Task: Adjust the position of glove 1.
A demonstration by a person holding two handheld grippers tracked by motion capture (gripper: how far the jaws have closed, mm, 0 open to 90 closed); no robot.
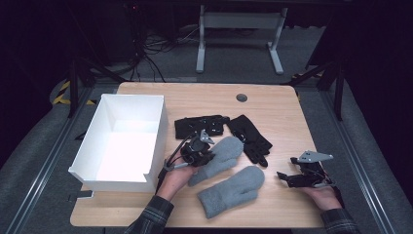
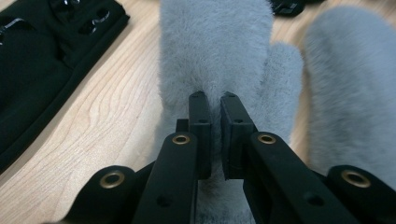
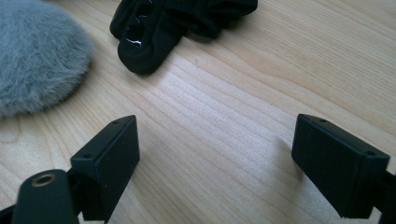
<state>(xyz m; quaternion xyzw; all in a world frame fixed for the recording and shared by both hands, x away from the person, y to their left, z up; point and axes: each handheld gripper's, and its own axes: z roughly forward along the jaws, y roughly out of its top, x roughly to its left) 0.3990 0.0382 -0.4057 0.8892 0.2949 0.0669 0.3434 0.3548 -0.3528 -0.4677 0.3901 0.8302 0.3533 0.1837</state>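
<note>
The left gripper (image 1: 198, 155) sits on the cuff end of the upper grey mitten (image 1: 217, 159), just right of the white box (image 1: 124, 141); in the left gripper view its jaws stand almost together and pinch a fold of the mitten's (image 2: 215, 56) fur between the pads — a firm grip on the fabric. No earlier view is there to compare, so I say only how it stands.

The mitten lies flat on the table (image 1: 272, 105), its rounded tip pointing away from the box and up toward the black gloves; its thumb shows at the right side in the left gripper view. The second grey mitten (image 1: 231, 191) lies just below and to the right of the first one, farther from the box, near the table's front edge; the two nearly touch.

Two black gloves lie beyond the mittens: one (image 1: 200, 125) just right of the box's far corner, the other (image 1: 251, 138) farther right, fingers toward the person.

The right gripper (image 1: 292, 179) rests well away from the box, at the right front of the table; its jaws stand wide apart with bare wood between them — holding nothing. In its own view a black glove's fingers (image 3: 154, 28) lie ahead, and a grey mitten's edge (image 3: 37, 60) at the left.
</note>
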